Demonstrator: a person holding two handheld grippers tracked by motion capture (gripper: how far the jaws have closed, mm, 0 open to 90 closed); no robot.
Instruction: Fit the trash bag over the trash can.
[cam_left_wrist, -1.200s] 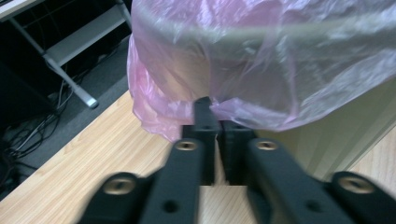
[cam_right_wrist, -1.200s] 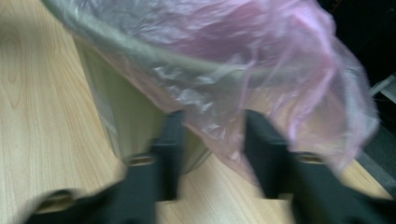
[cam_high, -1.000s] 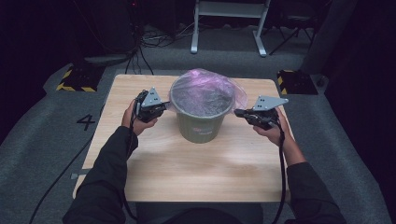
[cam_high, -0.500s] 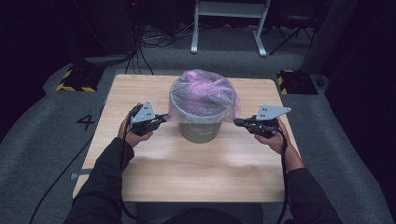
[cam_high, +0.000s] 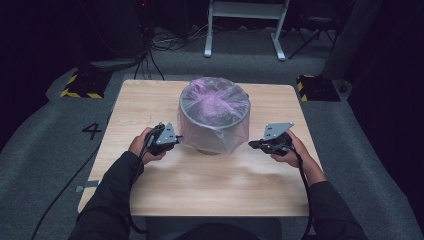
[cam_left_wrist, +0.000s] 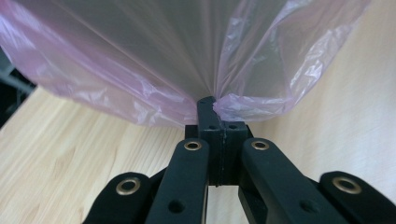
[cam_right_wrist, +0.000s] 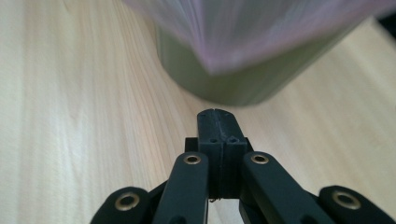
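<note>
Left gripper (cam_left_wrist: 215, 106) clamped on bag (cam_high: 212, 125) hem at bin (cam_high: 220, 146) side; right gripper (cam_right_wrist: 217, 115) closed empty, bag just ahead

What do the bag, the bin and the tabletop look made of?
Bag: thin translucent pink plastic film, glossy, with creases and wrinkles catching the light. Bin: dull olive-green, smooth and matte, probably moulded plastic, though painted metal can't be ruled out. Tabletop: pale wood grain, low sheen; solid wood or laminate, can't tell.
</note>
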